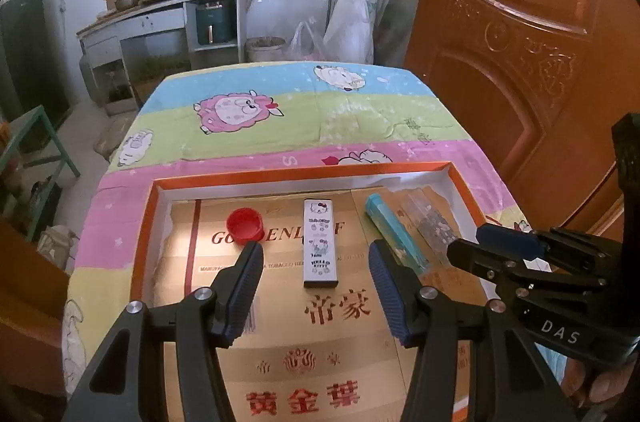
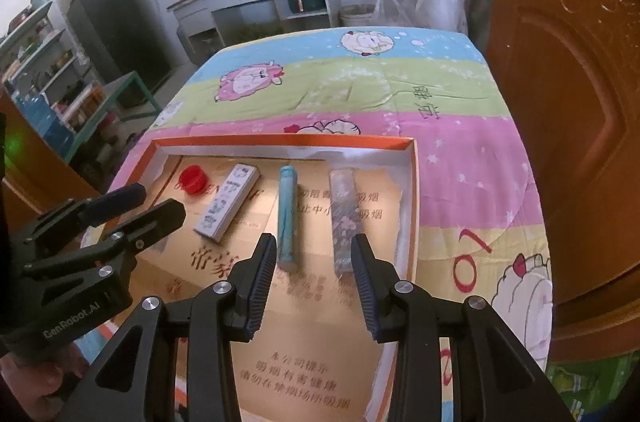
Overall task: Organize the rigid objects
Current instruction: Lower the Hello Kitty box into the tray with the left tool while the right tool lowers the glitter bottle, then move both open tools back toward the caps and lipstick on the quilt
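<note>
Cardboard lining inside orange tray (image 1: pixel 146 230) on cartoon-sheep bedsheet (image 1: pixel 304 118); wooden door (image 1: pixel 520 34) beside it. Left gripper (image 1: pixel 316 254) and right gripper (image 2: pixel 314 248): jaws apart, empty.

Bright daylight, sharp focus centrally. Sunlit patch glares on the cardboard liner (image 1: pixel 224 258) near the red cap (image 1: pixel 245 224). Strong fisheye bending, dark vignette corners, orange cast off the door (image 1: pixel 520 34).

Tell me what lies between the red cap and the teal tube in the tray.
The Hello Kitty box lies flat between the red cap and the teal tube, apart from both; the right wrist view shows it best.
</note>
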A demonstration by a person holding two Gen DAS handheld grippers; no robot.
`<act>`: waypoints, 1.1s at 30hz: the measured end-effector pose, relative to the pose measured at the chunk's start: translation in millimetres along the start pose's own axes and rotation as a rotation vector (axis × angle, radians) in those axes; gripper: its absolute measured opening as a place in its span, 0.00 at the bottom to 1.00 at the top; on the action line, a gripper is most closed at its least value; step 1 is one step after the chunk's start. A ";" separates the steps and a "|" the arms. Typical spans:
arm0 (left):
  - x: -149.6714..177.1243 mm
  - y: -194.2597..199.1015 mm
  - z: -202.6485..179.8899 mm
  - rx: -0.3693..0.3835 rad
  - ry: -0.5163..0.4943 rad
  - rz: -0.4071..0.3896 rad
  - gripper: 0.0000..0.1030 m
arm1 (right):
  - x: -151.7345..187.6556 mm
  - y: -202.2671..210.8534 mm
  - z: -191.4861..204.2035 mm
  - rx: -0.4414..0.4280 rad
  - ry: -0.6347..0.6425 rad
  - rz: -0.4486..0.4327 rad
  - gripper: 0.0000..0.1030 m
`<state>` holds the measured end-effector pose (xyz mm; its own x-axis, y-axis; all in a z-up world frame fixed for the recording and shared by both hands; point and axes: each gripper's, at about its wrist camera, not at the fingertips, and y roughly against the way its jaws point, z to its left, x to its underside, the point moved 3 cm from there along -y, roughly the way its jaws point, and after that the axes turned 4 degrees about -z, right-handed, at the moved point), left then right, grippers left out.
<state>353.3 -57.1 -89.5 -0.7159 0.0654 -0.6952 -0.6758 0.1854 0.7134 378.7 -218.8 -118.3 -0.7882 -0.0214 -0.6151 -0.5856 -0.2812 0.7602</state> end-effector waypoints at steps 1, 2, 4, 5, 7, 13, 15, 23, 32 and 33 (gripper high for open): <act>0.6 3.3 -0.3 -0.001 0.000 -0.004 0.53 | 0.9 2.4 2.1 0.000 0.001 0.000 0.39; 1.2 6.5 -0.7 -0.003 -0.002 -0.009 0.53 | 2.0 4.3 3.3 0.000 0.002 -0.001 0.39; 2.1 12.8 -1.4 -0.009 -0.007 -0.019 0.53 | 3.8 9.6 5.7 0.002 0.004 -0.005 0.39; 2.7 15.7 -1.3 -0.011 -0.008 -0.024 0.53 | 4.4 11.9 6.6 0.002 0.004 -0.007 0.39; 4.4 22.4 -1.0 -0.013 -0.009 -0.035 0.53 | 6.3 17.4 9.2 0.004 0.008 -0.014 0.39; 9.7 40.2 1.3 -0.024 -0.011 -0.057 0.53 | 15.4 31.1 17.5 0.014 0.019 -0.024 0.39; 11.6 46.1 2.6 -0.030 -0.012 -0.064 0.53 | 18.9 35.0 20.8 0.017 0.023 -0.027 0.39; 18.7 71.7 7.0 -0.042 -0.008 -0.096 0.53 | 33.9 55.1 31.8 0.009 0.022 -0.038 0.39; 33.2 103.9 16.0 -0.041 0.006 -0.130 0.53 | 52.8 82.9 43.8 0.008 0.017 -0.065 0.39; 34.6 106.5 17.2 -0.043 0.006 -0.132 0.53 | 54.9 84.6 44.7 0.007 0.016 -0.066 0.39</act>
<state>259.6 -18.3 -39.0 -0.6214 0.0371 -0.7826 -0.7708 0.1502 0.6192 277.4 -200.9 -78.4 -0.7449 -0.0181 -0.6670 -0.6374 -0.2761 0.7194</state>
